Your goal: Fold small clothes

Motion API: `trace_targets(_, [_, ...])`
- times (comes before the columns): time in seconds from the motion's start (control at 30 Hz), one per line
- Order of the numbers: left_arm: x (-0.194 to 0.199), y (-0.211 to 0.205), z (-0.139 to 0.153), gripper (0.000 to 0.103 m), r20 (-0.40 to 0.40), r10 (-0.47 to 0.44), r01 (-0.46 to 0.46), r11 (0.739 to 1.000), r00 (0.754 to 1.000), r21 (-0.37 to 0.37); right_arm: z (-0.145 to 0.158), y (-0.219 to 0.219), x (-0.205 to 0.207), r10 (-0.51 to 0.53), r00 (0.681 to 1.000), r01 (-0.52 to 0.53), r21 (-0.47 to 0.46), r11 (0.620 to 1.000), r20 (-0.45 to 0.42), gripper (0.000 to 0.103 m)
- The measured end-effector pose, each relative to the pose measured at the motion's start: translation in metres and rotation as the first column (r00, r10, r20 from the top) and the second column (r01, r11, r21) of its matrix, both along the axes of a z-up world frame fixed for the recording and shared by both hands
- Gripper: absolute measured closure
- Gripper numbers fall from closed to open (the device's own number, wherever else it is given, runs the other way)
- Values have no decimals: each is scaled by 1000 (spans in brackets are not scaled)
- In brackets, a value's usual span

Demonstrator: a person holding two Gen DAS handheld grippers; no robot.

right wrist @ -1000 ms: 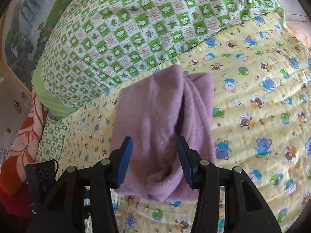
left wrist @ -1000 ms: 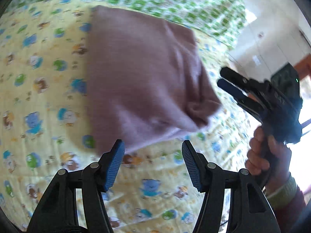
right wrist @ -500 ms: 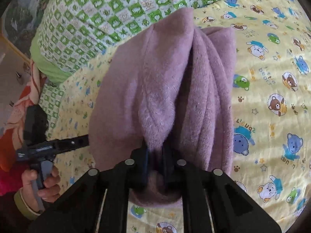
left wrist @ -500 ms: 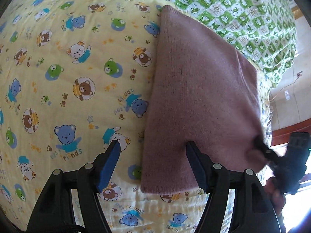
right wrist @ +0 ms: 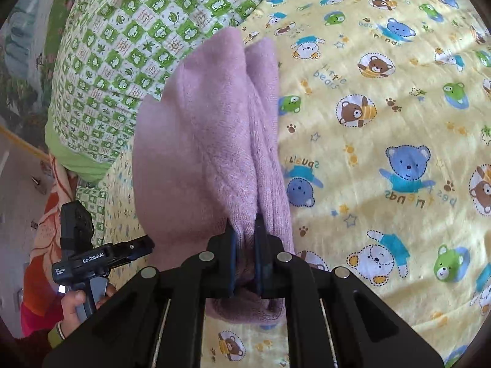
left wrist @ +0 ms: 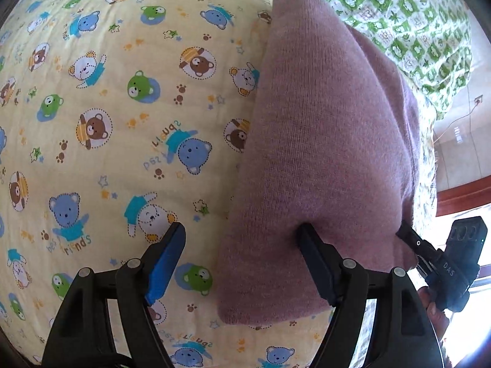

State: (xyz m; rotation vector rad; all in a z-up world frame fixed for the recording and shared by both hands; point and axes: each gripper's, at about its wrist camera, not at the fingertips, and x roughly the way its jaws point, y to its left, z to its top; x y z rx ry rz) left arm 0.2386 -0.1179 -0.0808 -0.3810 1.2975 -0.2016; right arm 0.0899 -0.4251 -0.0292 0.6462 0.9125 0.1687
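Observation:
A folded pink knit garment (left wrist: pixel 322 153) lies on the yellow bear-print sheet (left wrist: pixel 122 122). My left gripper (left wrist: pixel 242 245) hovers low over its near left edge, jaws opening. The blue-padded finger (left wrist: pixel 167 260) is over bare sheet, the other finger (left wrist: pixel 316 263) rests against the top of the cloth, and nothing is pinched. In the right wrist view my right gripper (right wrist: pixel 245 239) is shut on a bunched fold at the garment's (right wrist: pixel 214 138) near end. The right gripper (left wrist: pixel 408 239) shows in the left wrist view at the garment's near right corner. The left gripper (right wrist: pixel 147 242) appears at the garment's left side.
A green-and-white checked quilt (right wrist: pixel 122 46) is heaped behind the garment and also fills the top right of the left wrist view (left wrist: pixel 414 30). An orange floral cloth (right wrist: pixel 40 230) hangs at the bed's left edge, above floor. A person's hand (right wrist: pixel 73 300) holds the left gripper's handle.
My right gripper came down and shut on the garment's near fold. My left gripper dropped closer to the sheet, its jaws widened, and the garment now sits to its right.

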Motion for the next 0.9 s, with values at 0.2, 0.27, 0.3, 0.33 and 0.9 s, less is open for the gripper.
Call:
trace_targets(0.2, [18,0,16,27,39,-27,28,1000,999,-6,27,9,10,10,1000,-11,-84,996,-19,82])
trace_targets(0.27, [28,1,25,27,61,-29,31,999,998,-27,37,6,11,-10,1000,10,-128,992,0,70])
trace_targets(0.3, [32,1,29,27,72,-30,32,999,997,-35,41,5,13,-21,1000,23,-144,989,15,62])
trace_targets(0.33, [36,1,31,26,79,-29,32,999,996,-42,44,4,17,-32,999,36,-151,988,27,54])
trace_targets(0.9, [117,-6,17,21,70,-31,35,997,997,-62,7,-25,130,-55,997,56,24,998,-49,71])
